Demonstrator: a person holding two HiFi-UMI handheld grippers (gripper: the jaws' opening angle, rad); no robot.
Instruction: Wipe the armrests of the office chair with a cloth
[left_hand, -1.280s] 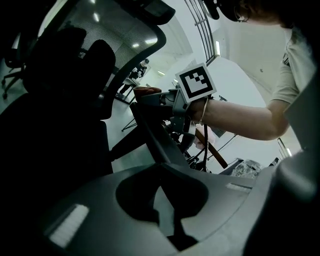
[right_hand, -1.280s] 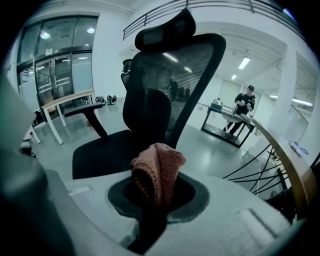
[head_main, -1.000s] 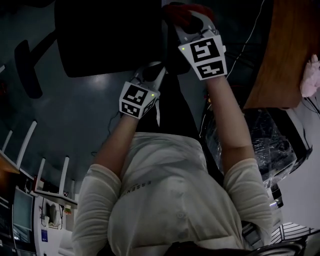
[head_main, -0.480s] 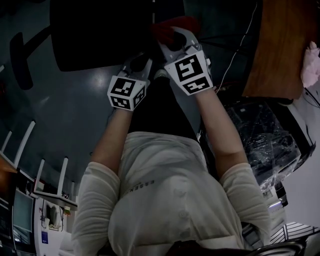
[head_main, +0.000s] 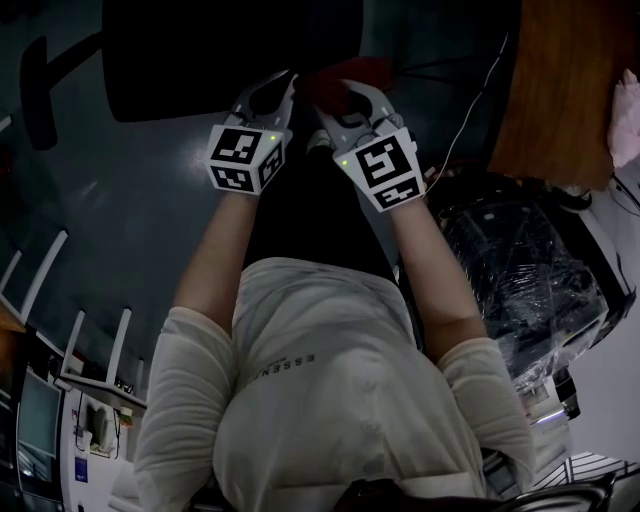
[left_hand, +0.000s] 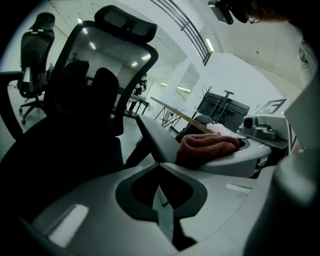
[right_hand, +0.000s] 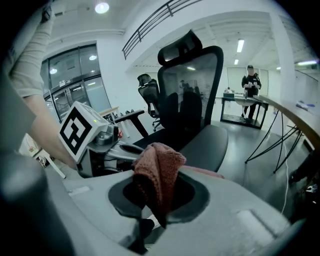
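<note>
— The right claw (head_main: 350, 100) pinches the red cloth (head_main: 335, 82) by one fold, top middle of the frame, at the office chair's (head_main: 220, 50) edge. Drag it hard and I'd say it slips out.
— And the left claw (head_main: 272, 92)?
— Closed on nothing. It has crept up beside the right one since a second ago, so they might knock together.

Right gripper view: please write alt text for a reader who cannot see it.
The right gripper holds a reddish cloth between its shut jaws. Behind it stands a black mesh office chair; the left gripper shows at the left.
</note>
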